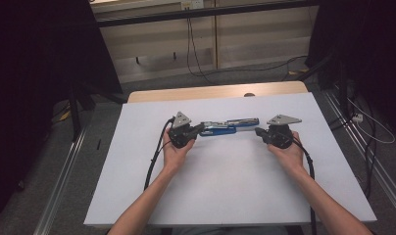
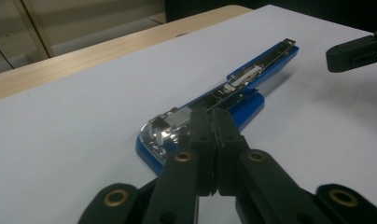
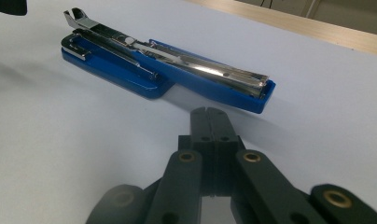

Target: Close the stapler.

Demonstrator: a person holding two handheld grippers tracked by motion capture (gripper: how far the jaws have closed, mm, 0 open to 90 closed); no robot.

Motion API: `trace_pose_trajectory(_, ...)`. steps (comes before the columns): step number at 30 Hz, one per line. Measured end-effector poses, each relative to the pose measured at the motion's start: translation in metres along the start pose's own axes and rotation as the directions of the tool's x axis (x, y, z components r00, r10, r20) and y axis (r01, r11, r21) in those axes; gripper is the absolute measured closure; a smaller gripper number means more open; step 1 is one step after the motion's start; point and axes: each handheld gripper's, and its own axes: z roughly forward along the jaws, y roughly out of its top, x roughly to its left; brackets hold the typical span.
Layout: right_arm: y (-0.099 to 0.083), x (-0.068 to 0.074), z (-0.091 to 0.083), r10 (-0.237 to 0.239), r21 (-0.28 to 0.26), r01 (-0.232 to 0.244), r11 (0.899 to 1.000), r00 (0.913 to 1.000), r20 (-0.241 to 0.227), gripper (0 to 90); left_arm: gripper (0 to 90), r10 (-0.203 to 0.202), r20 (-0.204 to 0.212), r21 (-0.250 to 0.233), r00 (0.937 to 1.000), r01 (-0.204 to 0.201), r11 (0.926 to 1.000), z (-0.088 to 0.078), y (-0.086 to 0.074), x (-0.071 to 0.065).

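**Opened blue stapler lies between two closed grippers**

High view: a blue plastic stapler with a bright metal staple track [image 1: 229,126] lies unfolded flat on the white sheet covering the table [image 1: 225,196], stretched sideways across the middle. The left gripper [image 1: 200,130] has its tips at the stapler's left end; the right gripper [image 1: 259,131] sits just off its right end. Each is held in a hand, with a forearm coming in from below.

Left gripper view: the stapler [image 2: 214,105] stretches away from the camera, its shiny metal head nearest, the blue base and the long open track running off toward the far right. The left gripper [image 2: 213,122] has its jaws shut together with nothing between them, tips right at the head end; whether they touch it I cannot tell.

Right gripper view: the stapler [image 3: 163,70] shows its blue base plate and the silver track lying open on the longer blue arm. The right gripper [image 3: 210,112] is closed on nothing, just short of the near blue end.
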Motion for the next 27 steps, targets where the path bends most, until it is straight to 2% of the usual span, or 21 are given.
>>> trace_pose_trajectory(5, 0.001, -0.001, 0.003, 0.003, 0.012, -0.003, 1.000, 1.0000, 0.005, 90.0, 90.0, 0.010, 0.012, 0.046, 0.9999, -0.011, 0.9989, 0.009, -0.002, 0.000)
trace_pose_trajectory(10, 0.003, -0.005, 0.009, 0.014, 0.031, -0.014, 0.999, 0.9998, 0.013, 90.0, 90.0, 0.008, -0.018, 0.087, 0.9998, -0.007, 0.9962, 0.016, -0.004, 0.007)
trace_pose_trajectory(11, 0.003, -0.006, 0.010, 0.018, 0.034, -0.018, 0.999, 0.9997, 0.016, 90.0, 90.0, 0.000, -0.014, 0.088, 0.9999, 0.002, 0.9961, 0.018, -0.004, 0.008)
trace_pose_trajectory(16, 0.006, -0.009, 0.015, 0.028, 0.048, -0.030, 0.998, 0.9993, 0.026, 90.0, 90.0, 0.018, -0.028, 0.097, 0.9994, -0.015, 0.9952, 0.021, -0.003, 0.006)
trace_pose_trajectory(20, 0.008, -0.012, 0.018, 0.035, 0.048, -0.037, 0.998, 0.9989, 0.030, 90.0, 90.0, 0.011, -0.033, 0.107, 0.9994, -0.007, 0.9943, 0.024, -0.004, 0.007)
trace_pose_trajectory(27, 0.008, -0.011, 0.024, 0.019, 0.085, -0.022, 0.996, 0.9994, 0.031, 90.0, 90.0, 0.009, -0.042, 0.127, 0.9991, -0.003, 0.9919, 0.029, -0.008, 0.014)
